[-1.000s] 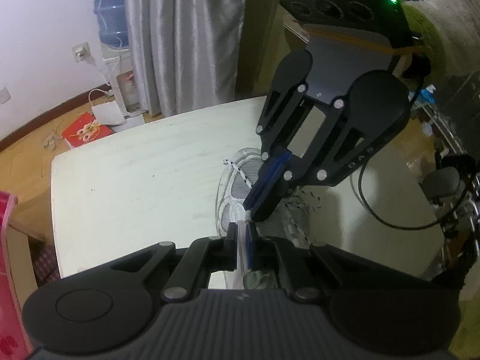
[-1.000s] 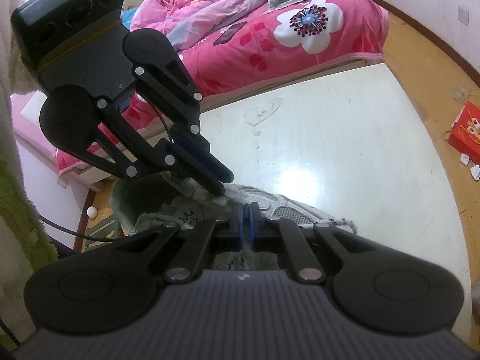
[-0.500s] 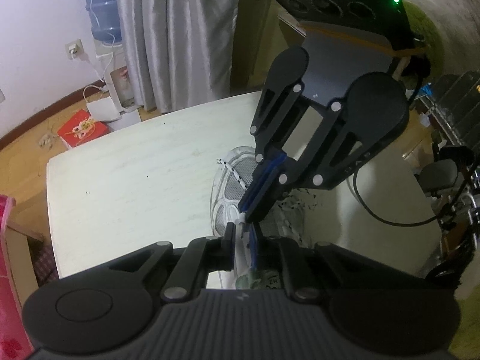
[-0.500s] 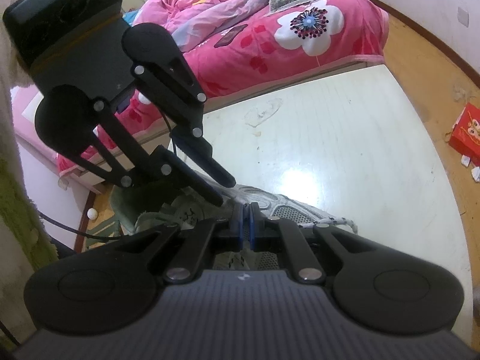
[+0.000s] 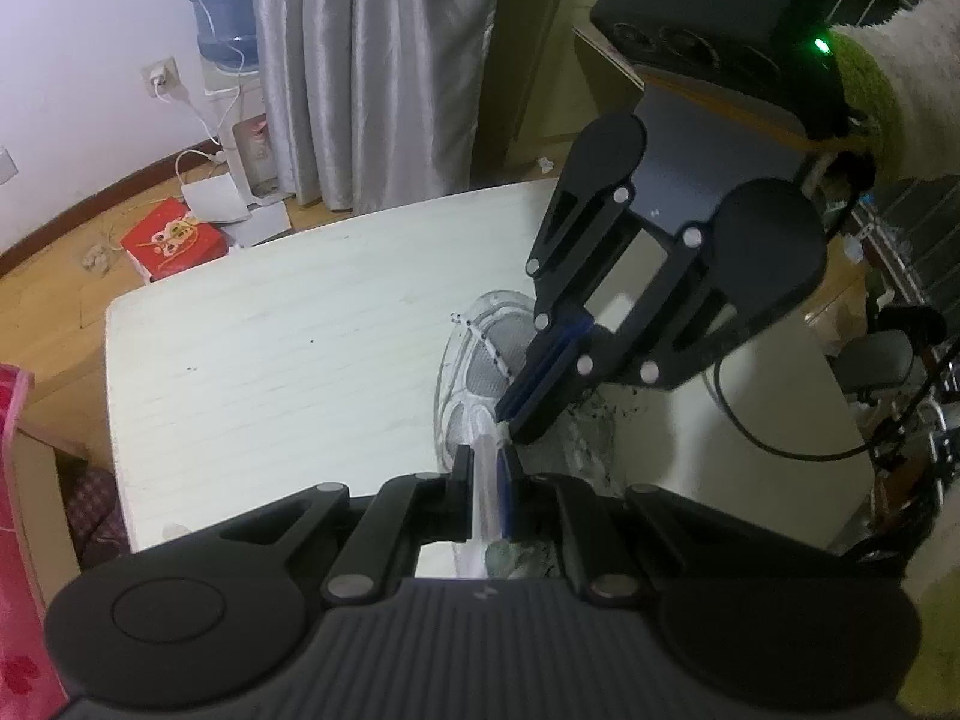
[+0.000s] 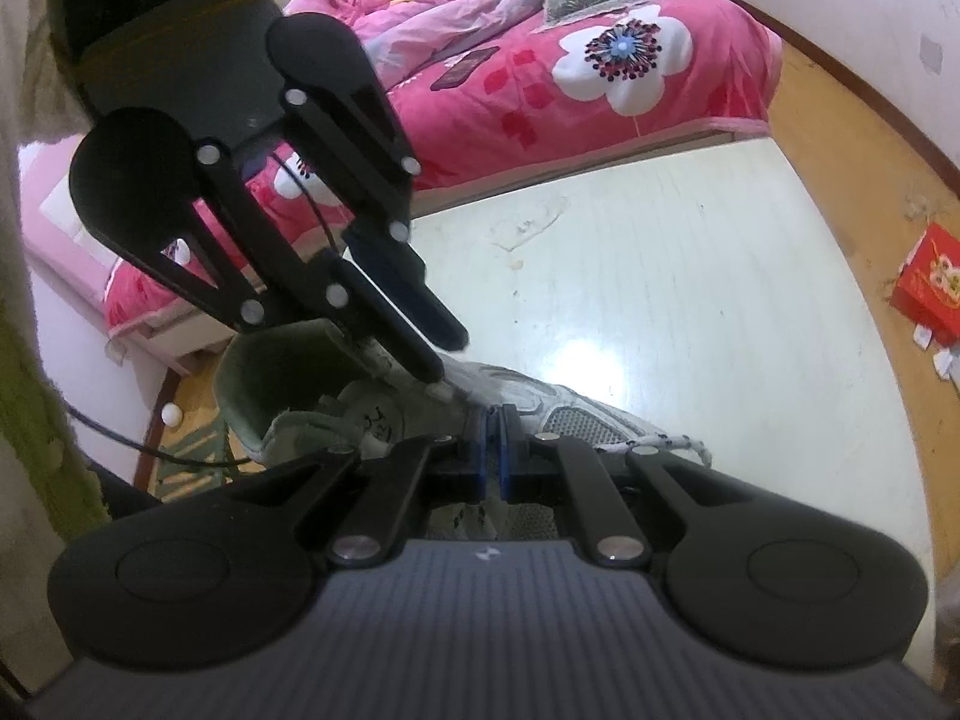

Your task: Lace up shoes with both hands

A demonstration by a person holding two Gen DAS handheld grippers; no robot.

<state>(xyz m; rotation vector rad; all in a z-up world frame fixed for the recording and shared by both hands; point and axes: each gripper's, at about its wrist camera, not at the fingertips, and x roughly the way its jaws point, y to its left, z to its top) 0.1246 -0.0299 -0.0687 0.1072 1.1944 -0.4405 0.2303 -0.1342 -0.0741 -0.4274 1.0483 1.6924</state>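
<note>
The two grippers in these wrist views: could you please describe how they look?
Both are matte black. The left gripper and right gripper have linkage arms with silver rivets, round end plates, blue pads and ribbed grey bodies. The right one bears a camera block with a green light and a black cable.
</note>
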